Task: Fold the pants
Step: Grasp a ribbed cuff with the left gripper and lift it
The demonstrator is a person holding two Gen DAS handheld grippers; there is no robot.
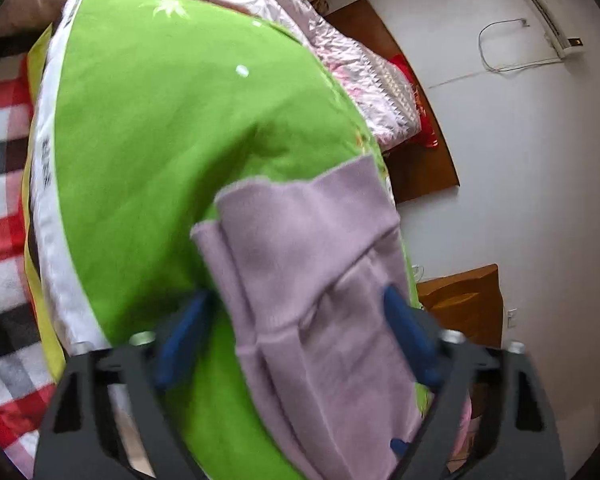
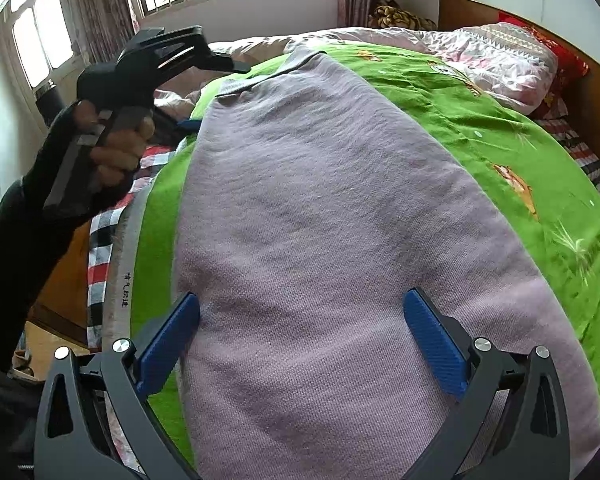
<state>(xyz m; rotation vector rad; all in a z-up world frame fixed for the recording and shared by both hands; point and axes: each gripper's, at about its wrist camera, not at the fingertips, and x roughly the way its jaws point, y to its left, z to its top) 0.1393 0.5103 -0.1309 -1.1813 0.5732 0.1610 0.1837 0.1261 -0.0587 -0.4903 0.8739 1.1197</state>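
Note:
Lilac knit pants (image 2: 320, 216) lie lengthwise on a green blanket (image 2: 480, 120) on the bed. My right gripper (image 2: 302, 312) is open, its blue fingers either side of the near end of the pants, just above the cloth. My left gripper (image 1: 296, 312) is open over the far end of the pants (image 1: 300, 264), whose cuffs lie stacked; its blue fingers straddle the cloth without pinching it. The left gripper's body and the gloved hand holding it show in the right wrist view (image 2: 140, 68), at the far left of the pants.
A red, white and black plaid blanket (image 1: 0, 184) lies under the green one at the bed edge. A pink quilt (image 2: 496, 56) and red pillow (image 2: 560, 48) are piled by the wooden headboard (image 1: 416, 136). A wooden nightstand (image 1: 468, 300) stands by the wall.

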